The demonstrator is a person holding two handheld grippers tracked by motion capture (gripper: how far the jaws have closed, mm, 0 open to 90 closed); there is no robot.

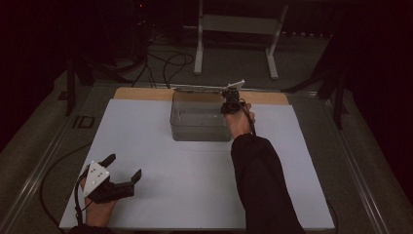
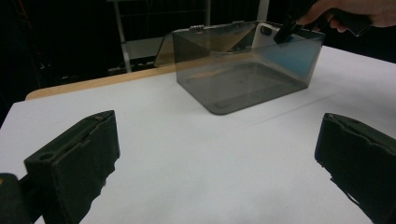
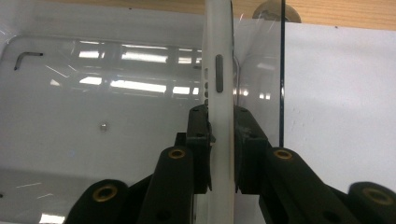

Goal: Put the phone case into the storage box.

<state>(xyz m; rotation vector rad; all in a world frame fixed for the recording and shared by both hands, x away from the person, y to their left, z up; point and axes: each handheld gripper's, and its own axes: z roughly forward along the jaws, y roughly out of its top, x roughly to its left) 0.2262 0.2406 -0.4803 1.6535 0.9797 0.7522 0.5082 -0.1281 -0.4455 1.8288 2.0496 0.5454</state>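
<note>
the right hand-held gripper [image 3: 219,149] is pinched onto a thin white phone-like slab [image 3: 218,70], its jaws pressed against the two broad faces so the slab stands on edge between them. in the right gripper view the slab's long axis runs straight away from the jaws, with a side button facing the camera, and it sits just inside the right-hand wall of the clear plastic box [image 3: 93,116]. a small hex key [image 3: 25,58] and what may be a screw [image 3: 103,126] lie on the box floor; the glare makes the second hard to be sure of.

from the high view the box [image 1: 199,122] stands at the far middle of the white counter [image 1: 195,185], and the right hand-held gripper [image 1: 231,103] hangs over its right end. the slab is therefore right at this gripper, pointing down into the box, so the coming move looks like a plain lowering along that long axis, keeping clear of the wall beside it.

the left hand-held gripper [image 1: 124,168] rests well apart at the near left corner, jaws spread wide with nothing between them, aimed toward the box [image 2: 243,70].
</note>
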